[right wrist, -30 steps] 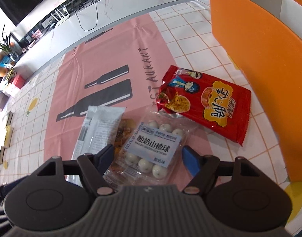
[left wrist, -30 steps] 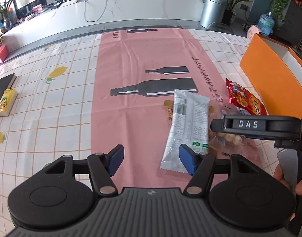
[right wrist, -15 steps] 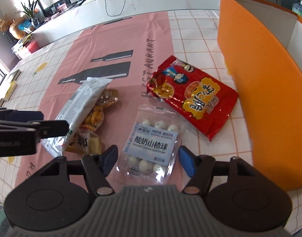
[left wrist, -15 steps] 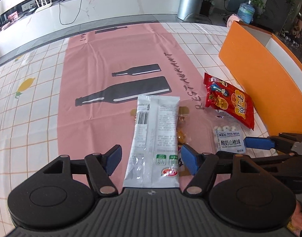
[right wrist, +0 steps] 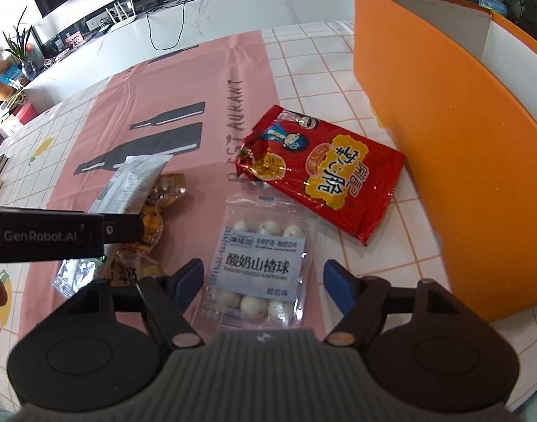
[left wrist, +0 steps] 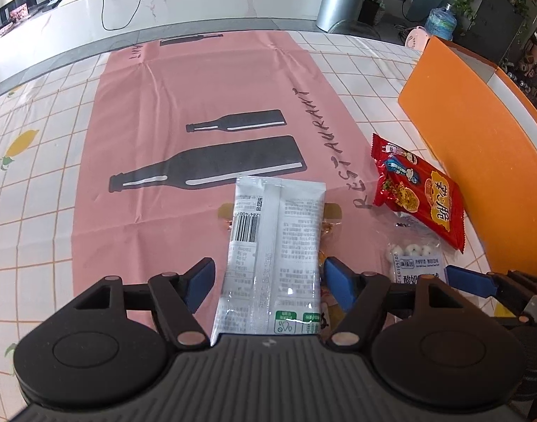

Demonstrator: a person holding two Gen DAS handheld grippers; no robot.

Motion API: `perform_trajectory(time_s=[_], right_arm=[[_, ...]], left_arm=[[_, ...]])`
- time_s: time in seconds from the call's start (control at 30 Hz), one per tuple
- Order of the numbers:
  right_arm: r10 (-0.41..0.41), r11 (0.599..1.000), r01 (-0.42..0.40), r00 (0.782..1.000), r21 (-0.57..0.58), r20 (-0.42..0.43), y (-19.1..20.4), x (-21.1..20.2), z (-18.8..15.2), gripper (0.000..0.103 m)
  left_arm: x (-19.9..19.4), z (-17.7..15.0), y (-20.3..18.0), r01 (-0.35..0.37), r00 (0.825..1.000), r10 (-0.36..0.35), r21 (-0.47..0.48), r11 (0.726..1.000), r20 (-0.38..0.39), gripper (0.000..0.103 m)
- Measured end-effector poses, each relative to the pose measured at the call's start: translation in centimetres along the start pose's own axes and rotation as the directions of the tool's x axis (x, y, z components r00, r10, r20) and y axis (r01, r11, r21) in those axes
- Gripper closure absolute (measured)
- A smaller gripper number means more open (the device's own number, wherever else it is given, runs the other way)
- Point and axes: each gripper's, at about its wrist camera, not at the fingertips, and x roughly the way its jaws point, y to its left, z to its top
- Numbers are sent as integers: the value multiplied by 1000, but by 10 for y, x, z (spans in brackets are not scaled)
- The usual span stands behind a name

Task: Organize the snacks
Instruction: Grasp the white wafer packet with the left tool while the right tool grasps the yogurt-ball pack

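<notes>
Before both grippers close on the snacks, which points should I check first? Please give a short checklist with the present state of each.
1. Left gripper open: ok.
2. White packet between the left fingers: ok.
3. Only the packet in the left grasp: not ok, a yellow snack lies under it.
4. Right gripper open: ok.
5. Ball pack between the right fingers: ok.
6. Fingers low enough to pinch: cannot tell.
</notes>
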Motion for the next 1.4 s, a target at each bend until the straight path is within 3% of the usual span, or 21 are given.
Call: perform_trajectory(time_s=[0.2,0.4,0.87,1.1,1.2,1.4], right_arm=[[-15,1000,15,1000,-25,22,5,2,0,36],[-19,997,21,999,-70,37,9,2,-4,42],[46,993,-45,999,-111,12,4,-19,-5,46],[126,984,-132,990,-122,-56,-1,-38,-14,46],[162,976,-177,979,-126,-122,-6,-41,-20,46],[179,975,-194,976,-113,-126,-23,-63,-40,46]], left_arm=[[2,2,-3,2,1000,-2,-5,1000,3,23],[-5,1,-3,0,1000,1,-41,999,23,44],[-36,-15,-10,-38,999,40,-74,997,20,47],[-63,-27,-22,-48,999,49,-76,996,13,47],[-74,-35,-30,-45,999,46,-85,995,9,47],[-96,-53,-52,-51,999,52,-77,996,9,47]])
